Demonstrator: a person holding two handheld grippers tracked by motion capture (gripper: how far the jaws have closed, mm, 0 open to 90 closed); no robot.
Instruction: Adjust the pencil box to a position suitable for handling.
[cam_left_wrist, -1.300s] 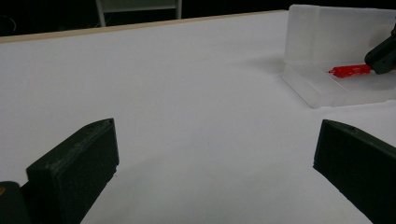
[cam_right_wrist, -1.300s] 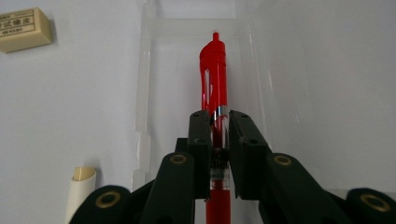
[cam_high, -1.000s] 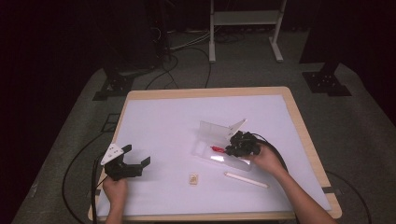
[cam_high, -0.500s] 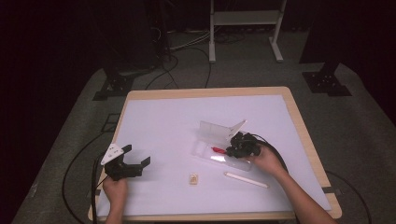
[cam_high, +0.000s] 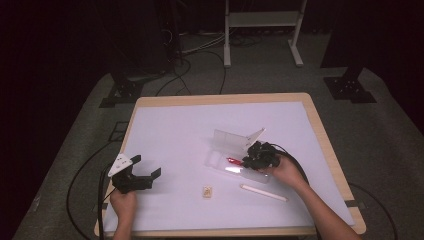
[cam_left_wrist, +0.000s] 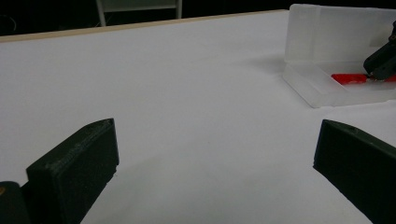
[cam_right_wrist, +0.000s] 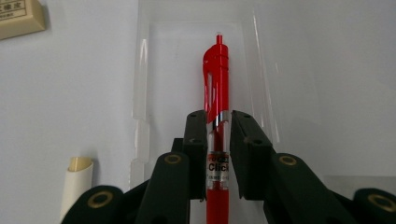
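A red click pen (cam_right_wrist: 217, 70) lies lengthwise in the tray of an open clear plastic case (cam_right_wrist: 154, 70), right of the table's middle (cam_high: 220, 159). My right gripper (cam_right_wrist: 218, 116) straddles the pen's barrel. Its jaws have just been opening, and the pads stand a hair off the pen, which rests on the case floor. In the high view the right gripper (cam_high: 248, 162) sits at the case's right end by the pen (cam_high: 233, 161). My left gripper (cam_high: 146, 165) hovers at the table's near left with its jaws (cam_left_wrist: 217, 140) wide apart and nothing between them.
A small beige block (cam_high: 206, 192) lies near the front middle. A white rolled tube (cam_high: 263, 192) lies in front of the case. The case's lid (cam_left_wrist: 336, 28) stands upright behind its tray. The white mat ends at a wooden table rim (cam_high: 330, 150).
None that the high view makes out; both hands stay where they were, and the pen stays in the case.
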